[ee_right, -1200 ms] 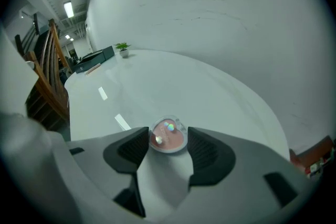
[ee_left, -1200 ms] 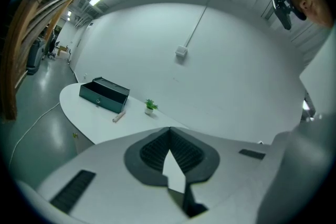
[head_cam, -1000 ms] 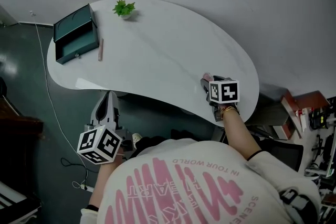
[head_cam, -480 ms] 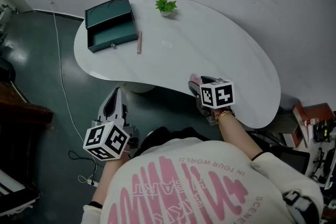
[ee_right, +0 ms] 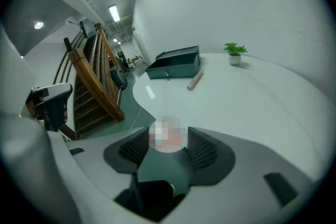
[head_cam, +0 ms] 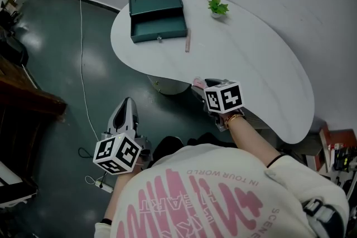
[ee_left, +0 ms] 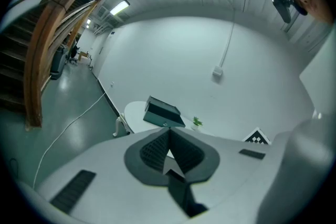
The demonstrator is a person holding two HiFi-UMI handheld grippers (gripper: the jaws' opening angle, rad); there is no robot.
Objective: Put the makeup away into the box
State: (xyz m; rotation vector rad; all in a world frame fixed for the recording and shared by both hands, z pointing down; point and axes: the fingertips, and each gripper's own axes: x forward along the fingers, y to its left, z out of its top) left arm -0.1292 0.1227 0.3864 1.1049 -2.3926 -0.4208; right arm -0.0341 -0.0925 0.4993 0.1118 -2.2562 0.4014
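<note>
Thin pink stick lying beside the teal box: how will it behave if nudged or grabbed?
The stick looks slim and round, lying flat on the smooth table, so a sideways nudge would probably roll it. It looks straight, so likely stiff, and light for its length. Being narrow, it may pivot in a grip unless held near its middle.

A dark green box (head_cam: 158,22) is seen standing open at the table's far left end. A slim pinkish makeup stick (head_cam: 188,40) is laid just beside its right side. A round pink makeup item (head_cam: 196,82) is gripped in the right hand-held gripper (head_cam: 202,89) at the table's near edge.
</note>
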